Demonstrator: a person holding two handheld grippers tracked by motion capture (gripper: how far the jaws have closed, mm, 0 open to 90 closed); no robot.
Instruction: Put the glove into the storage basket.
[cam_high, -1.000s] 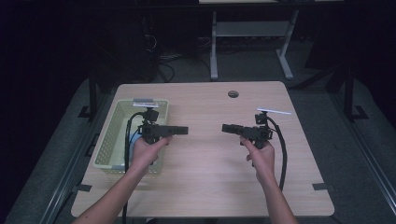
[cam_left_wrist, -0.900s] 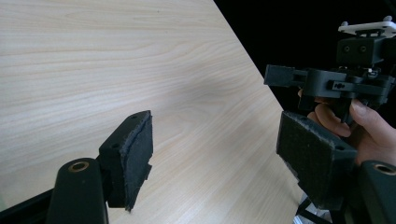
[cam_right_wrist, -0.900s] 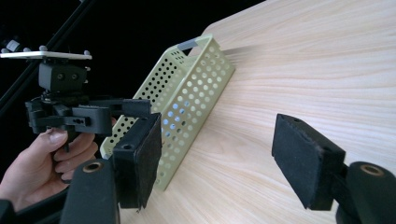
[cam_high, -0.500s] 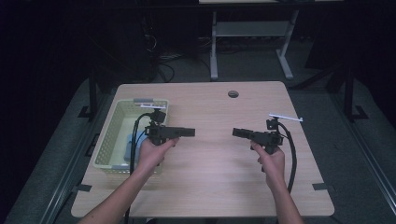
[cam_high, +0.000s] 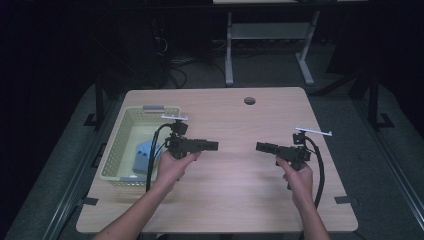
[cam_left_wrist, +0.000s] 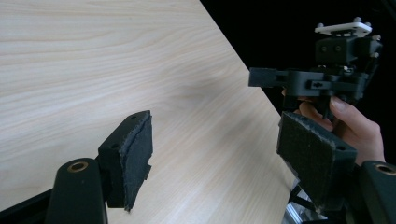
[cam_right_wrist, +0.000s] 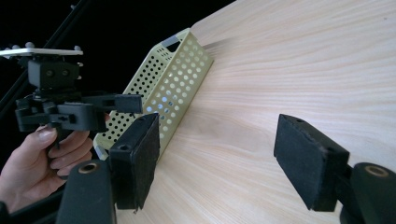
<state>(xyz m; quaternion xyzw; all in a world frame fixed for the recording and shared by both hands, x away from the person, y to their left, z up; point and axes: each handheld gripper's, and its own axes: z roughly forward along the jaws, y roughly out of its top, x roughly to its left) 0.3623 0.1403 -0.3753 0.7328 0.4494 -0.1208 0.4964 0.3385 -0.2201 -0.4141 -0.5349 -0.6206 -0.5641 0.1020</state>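
- The left gripper (cam_high: 212, 145) hangs over the table (cam_high: 235, 200), just right of the basket (cam_high: 120, 145), its jaws pointing toward 3 o'clock in the high view.
- In the left gripper view its two black pads (cam_left_wrist: 137, 154) stand spread wide with only bare wood between them; nothing is pinched.
- The left hand (cam_high: 175, 165) wraps the handle from below, the forearm coming in from 7 o'clock.
- The right gripper (cam_high: 262, 147) hangs over the right half of the table, well apart from the left one, its jaws pointing toward 9 o'clock, so the two face each other.
- In the right gripper view its pads (cam_right_wrist: 140, 158) are spread wide as well, with nothing between them but tabletop.
- The right hand (cam_high: 295, 172) grips the handle from below, the forearm entering from 5 o'clock; a black cable (cam_high: 318, 170) loops at its right side.
- The basket is pale yellow-green and perforated, and sits at the table's left edge, at about 9 o'clock from the left gripper.
- A blue thing (cam_high: 143, 154) lies inside the basket toward its near right corner; what it is I cannot tell.
- A round hole (cam_high: 249, 100) sits in the tabletop near the far edge, at 12 o'clock from the gap between the grippers.
- The wood between the two grippers is bare.
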